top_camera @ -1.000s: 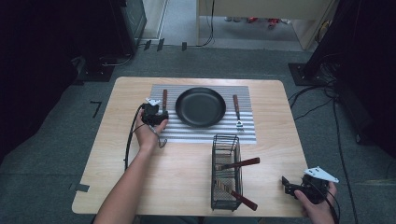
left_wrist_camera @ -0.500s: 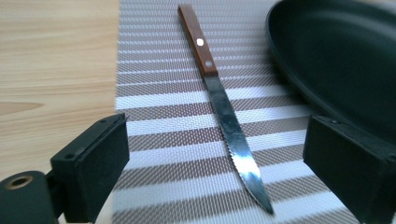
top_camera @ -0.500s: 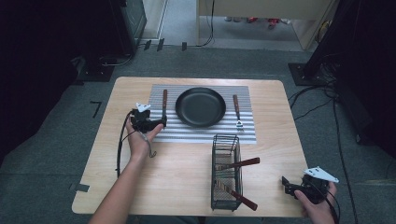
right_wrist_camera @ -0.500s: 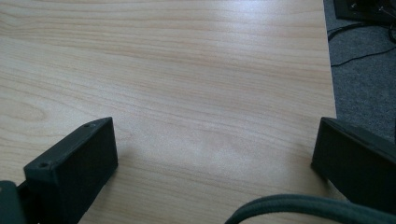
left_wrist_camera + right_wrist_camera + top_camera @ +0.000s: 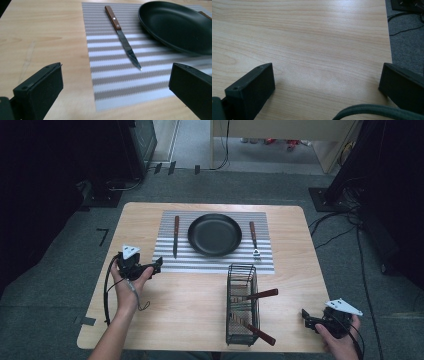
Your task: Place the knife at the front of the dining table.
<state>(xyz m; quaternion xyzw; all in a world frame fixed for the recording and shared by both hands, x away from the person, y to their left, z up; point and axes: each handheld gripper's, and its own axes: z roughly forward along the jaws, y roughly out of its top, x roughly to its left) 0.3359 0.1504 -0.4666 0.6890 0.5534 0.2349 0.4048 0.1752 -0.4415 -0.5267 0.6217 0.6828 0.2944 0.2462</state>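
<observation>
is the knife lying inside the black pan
No, the knife lies flat on the striped mat, left of the pan and apart from it.

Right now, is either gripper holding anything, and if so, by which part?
Nothing is held. The left gripper has just opened its jaws, with only bare table between them; the knife lies apart on the mat. The right gripper is open over bare wood.
</observation>
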